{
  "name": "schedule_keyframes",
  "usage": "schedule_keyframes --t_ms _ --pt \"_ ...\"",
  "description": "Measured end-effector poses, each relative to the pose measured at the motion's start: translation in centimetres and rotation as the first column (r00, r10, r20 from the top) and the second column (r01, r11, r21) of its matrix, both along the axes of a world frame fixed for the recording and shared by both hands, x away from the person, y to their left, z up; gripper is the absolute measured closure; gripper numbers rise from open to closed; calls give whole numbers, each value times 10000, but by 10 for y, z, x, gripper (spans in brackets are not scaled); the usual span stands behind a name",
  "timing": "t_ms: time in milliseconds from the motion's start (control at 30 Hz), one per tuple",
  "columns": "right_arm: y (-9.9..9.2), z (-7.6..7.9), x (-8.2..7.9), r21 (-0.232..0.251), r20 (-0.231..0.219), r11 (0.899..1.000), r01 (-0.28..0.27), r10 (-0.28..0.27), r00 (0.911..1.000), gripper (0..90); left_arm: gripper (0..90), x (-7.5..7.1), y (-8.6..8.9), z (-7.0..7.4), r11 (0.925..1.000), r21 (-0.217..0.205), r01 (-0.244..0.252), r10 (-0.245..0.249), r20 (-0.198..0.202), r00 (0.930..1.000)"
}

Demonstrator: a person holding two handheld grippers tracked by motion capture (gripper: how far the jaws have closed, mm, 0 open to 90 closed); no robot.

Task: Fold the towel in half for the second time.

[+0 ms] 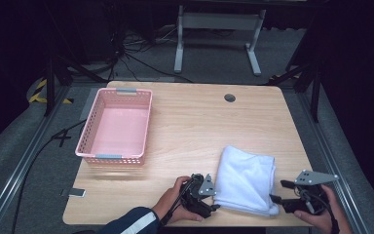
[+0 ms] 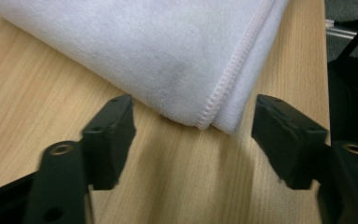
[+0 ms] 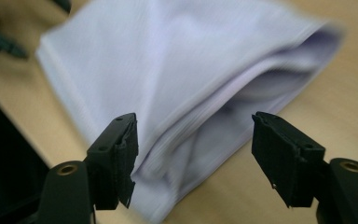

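Your left gripper (image 1: 213, 207) and right gripper (image 1: 275, 191), jaws apart, flank the folded white towel (image 1: 246, 179) at lower right; pink basket (image 1: 116, 126) sits upper left.

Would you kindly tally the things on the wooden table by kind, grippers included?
Pink perforated plastic basket: 1
Folded white cloth towel: 1
Black two-jaw grippers, left gripper and right gripper, both open: 2
Total: 4

Left tool (image 1: 213, 201) low, jaws spread wide; right tool (image 1: 277, 191) likewise, jaws agape
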State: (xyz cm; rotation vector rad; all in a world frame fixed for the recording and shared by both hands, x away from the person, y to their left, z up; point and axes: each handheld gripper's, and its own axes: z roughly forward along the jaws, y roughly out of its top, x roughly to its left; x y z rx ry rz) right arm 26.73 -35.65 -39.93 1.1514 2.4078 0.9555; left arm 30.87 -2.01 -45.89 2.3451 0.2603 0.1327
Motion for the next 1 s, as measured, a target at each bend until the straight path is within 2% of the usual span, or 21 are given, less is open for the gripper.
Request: schedule_keyframes --t_ms 67,100,133,200,233,300,367,467,533,600,633,667,700,800,900,967,1000 --pt "-1 12 12 267 813 9991 342 -363 9960 255 229 0 -1 -1 10000 -11 64 -64 -143 9999" --pt "-1 12 12 267 813 9991 342 -363 9960 255 229 0 -3 -2 10000 20 59 -59 -187 9998" --pt "-1 14 20 337 990 9986 405 -436 9941 241 218 0 -5 -2 9999 72 148 -146 -180 9997" --pt "1 10 41 18 1014 9988 482 -481 9937 215 206 -2 -9 -5 9997 181 151 -149 -98 9998" --pt "1 6 54 -18 884 9986 537 -533 9947 220 204 -2 -11 -6 9994 288 179 -177 -68 9998" --pt "-2 -7 78 334 403 9978 579 -592 9974 196 205 0 -14 -8 9996 235 151 -147 -152 9998" --pt "-1 -19 93 267 -4 9971 715 -715 9974 177 205 2 -16 -9 9994 330 123 -116 -214 9997" --pt "1 -32 105 6 -336 9969 781 -781 9964 157 203 4 -19 -12 9997 205 94 -90 -229 9997" --pt "1 -41 110 -106 -622 9985 531 -537 9966 141 206 5 -20 -12 9994 274 210 -206 -150 9997" --pt "0 -48 114 -19 -878 9975 707 -706 9936 74 219 6 -20 -12 9994 240 250 -247 -130 9996" --pt "0 -50 115 41 -973 9975 699 -692 9928 92 227 6 -20 -12 9995 217 227 -224 -123 9997" --pt "-2 -53 116 330 -1150 9980 533 -491 9921 107 238 6 -20 -12 9998 144 170 -168 -159 9997" --pt "-3 -53 115 428 -1130 9977 528 -477 9924 109 256 6 -20 -11 9995 208 243 -241 -83 9997" --pt "-1 -53 114 422 -1105 9981 459 -410 9930 176 286 5 -20 -11 9997 128 191 -190 -70 9998" --pt "-1 -52 111 738 -1143 9972 111 -26 9934 333 346 5 -20 -11 9995 61 316 -315 -121 9994" --pt "-2 -52 113 1252 -1368 9919 -221 393 9898 494 405 6 -20 -11 9998 18 218 -218 -113 9997" --pt "-2 -52 114 1438 -1470 9893 -254 468 9880 533 435 6 -20 -11 9999 -25 146 -146 -120 9998"
